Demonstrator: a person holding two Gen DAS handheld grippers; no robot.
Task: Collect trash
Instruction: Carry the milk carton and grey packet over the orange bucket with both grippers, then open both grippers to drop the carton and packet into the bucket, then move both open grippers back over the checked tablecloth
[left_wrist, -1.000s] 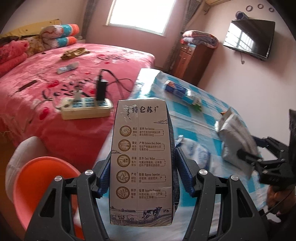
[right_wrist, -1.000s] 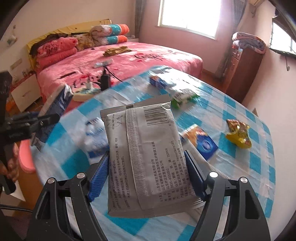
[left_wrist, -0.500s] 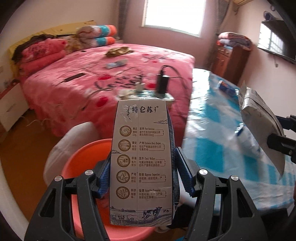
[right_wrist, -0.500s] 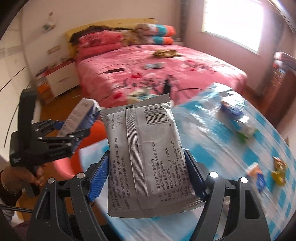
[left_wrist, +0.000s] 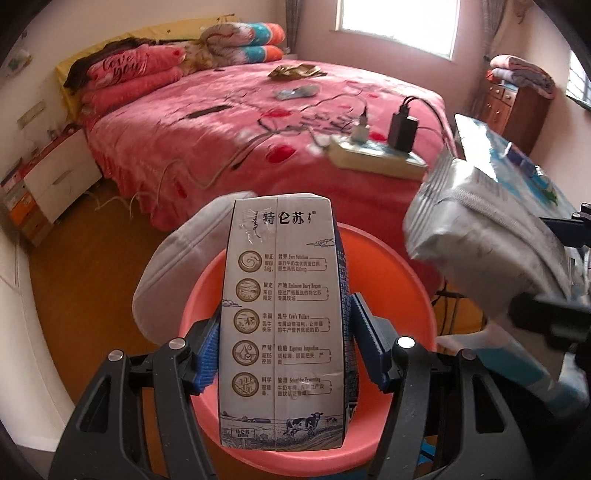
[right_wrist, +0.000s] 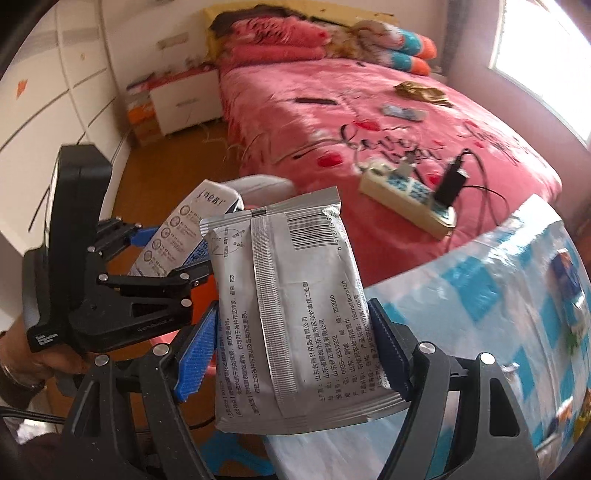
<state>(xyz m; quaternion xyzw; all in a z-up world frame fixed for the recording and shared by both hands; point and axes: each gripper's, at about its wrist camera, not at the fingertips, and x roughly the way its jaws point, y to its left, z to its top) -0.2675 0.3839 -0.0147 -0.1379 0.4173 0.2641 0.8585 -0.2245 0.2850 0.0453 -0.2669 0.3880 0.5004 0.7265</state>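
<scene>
A pink bed (left_wrist: 229, 122) fills the far side of the room, with a power strip (left_wrist: 373, 158) lying near its right corner. To the right runs a tabletop (right_wrist: 517, 295) under a blue-and-white checked cloth. On the floor near the bed stands an orange bin (left_wrist: 399, 280) with a white bag (left_wrist: 173, 266) draped just behind its left rim.

The left tongs (left_wrist: 284, 354) are clenched on a milk carton (left_wrist: 280, 321), which stands upright between the blue pads, squeezed at its lower half, directly over the bin's opening. The right tongs (right_wrist: 291, 354) grip a silver packet (right_wrist: 291, 314) by its lower sides, the barcode end pointing away; in the left wrist view the packet (left_wrist: 487, 236) hangs to the right of the carton, beside the bin's right rim.
</scene>
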